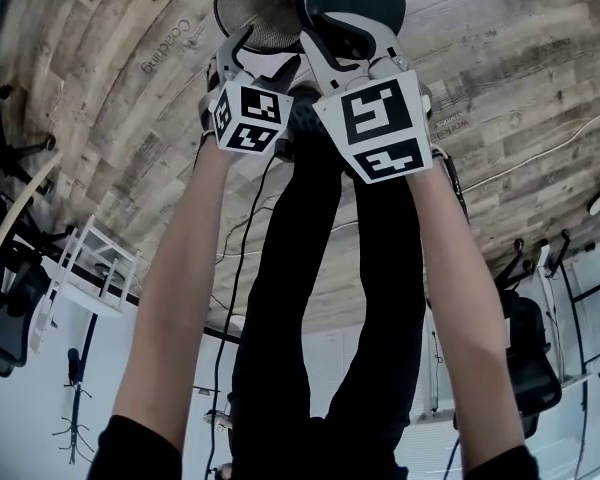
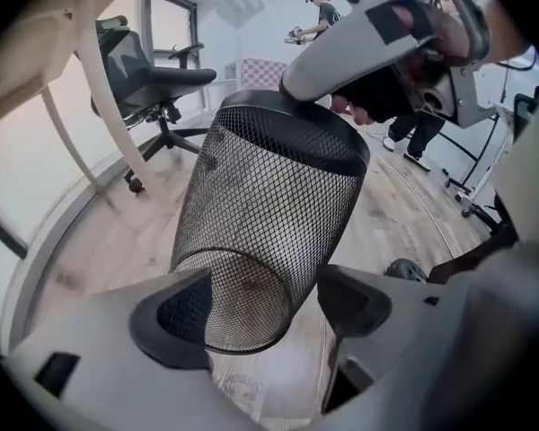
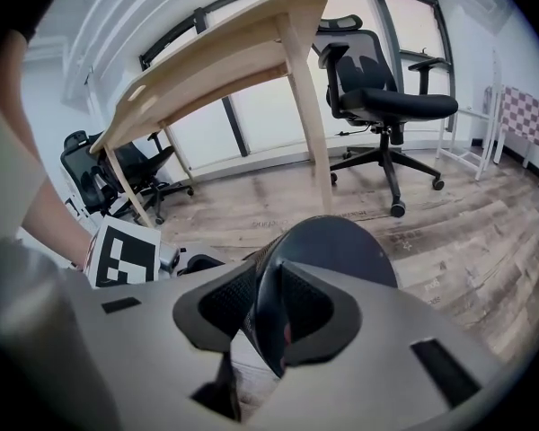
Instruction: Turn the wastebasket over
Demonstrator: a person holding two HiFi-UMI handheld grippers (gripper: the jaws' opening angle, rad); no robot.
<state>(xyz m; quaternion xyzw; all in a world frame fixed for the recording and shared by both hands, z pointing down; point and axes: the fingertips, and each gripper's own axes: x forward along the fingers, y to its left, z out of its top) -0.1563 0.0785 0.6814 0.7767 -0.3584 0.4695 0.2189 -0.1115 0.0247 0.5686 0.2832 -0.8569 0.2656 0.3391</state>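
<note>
my right gripper [image 3: 269,308] is clenched on the wastebasket [image 2: 269,196] base edge, bearing it tilted mouth-low; my left gripper [image 2: 260,299] is released, jaws wide astride the mesh.

We're in an office here: black swivel chairs [image 3: 382,92] on castors, a pale wooden desk [image 3: 220,57], tall windows [image 3: 265,119] and a plank floor [image 3: 485,241].

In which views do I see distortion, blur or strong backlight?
Head view: the fisheye bends the floor planks into arcs. Left gripper view: black corners; the wastebasket mesh is sharp, the near fingers slightly soft. Right gripper view: bright windows behind, the wastebasket looks dark.
</note>
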